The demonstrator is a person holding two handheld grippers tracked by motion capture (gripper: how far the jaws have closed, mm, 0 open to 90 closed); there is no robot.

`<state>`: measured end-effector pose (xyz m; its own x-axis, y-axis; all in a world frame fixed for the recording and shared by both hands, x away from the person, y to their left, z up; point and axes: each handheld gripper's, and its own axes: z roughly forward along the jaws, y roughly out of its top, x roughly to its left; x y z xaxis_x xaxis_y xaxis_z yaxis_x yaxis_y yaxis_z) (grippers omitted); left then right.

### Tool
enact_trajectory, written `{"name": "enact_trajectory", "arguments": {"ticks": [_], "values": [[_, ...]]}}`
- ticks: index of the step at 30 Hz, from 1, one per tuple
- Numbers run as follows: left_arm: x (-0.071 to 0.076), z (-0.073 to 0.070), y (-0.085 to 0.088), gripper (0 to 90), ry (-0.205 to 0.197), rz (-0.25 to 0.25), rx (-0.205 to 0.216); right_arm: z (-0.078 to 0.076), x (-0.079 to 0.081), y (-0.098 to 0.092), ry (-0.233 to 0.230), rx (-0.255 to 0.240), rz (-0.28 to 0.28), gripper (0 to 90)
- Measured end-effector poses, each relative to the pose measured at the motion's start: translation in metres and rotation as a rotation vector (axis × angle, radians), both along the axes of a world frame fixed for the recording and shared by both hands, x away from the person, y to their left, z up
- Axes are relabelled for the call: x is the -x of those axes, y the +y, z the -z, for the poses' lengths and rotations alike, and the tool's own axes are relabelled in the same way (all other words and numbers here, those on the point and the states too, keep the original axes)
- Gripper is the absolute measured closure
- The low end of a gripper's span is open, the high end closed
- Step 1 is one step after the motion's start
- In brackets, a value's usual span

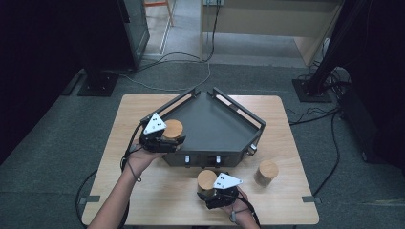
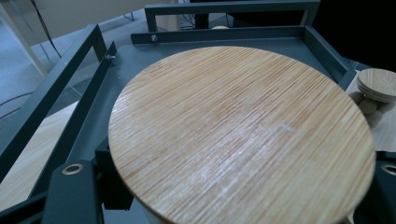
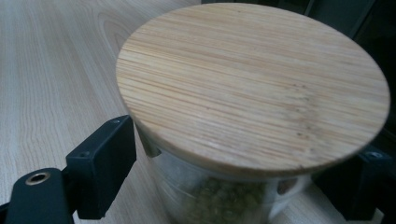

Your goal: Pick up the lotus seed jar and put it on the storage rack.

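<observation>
On the wooden table (image 1: 157, 191) sat a dark metal tray (image 1: 215, 129). At its left edge, the left gripper (image 1: 165, 142) squeezed a jar with a bamboo lid (image 2: 243, 140) over the tray floor. Near the front, the right gripper (image 1: 215, 193) gripped a second jar (image 3: 252, 88) with green bits inside. A third jar (image 1: 266, 172) stood alone nearby.

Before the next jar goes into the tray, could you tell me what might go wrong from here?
1. The left tongs hold a jar right at the tray's raised rail; it could clip it and tip.
2. The right tongs grip a glass jar just under its bamboo lid; smooth glass might slip.
3. A third jar stands nearby and could be knocked.
</observation>
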<state>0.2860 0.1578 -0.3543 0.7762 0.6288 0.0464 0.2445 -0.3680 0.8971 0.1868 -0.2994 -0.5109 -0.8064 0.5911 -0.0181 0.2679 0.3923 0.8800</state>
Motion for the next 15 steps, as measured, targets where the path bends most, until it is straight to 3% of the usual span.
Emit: {"name": "enact_trajectory", "arguments": {"ticks": [10,15], "values": [[-0.006,0.006,-0.003,25.1,-0.009,-0.014,-0.008,0.0,0.0,0.0,-0.002,0.001,0.0,13.3],[-0.012,0.01,-0.001,25.1,0.001,-0.024,0.011,0.0,0.0,0.0,-0.002,0.0,0.0,13.3]]}}
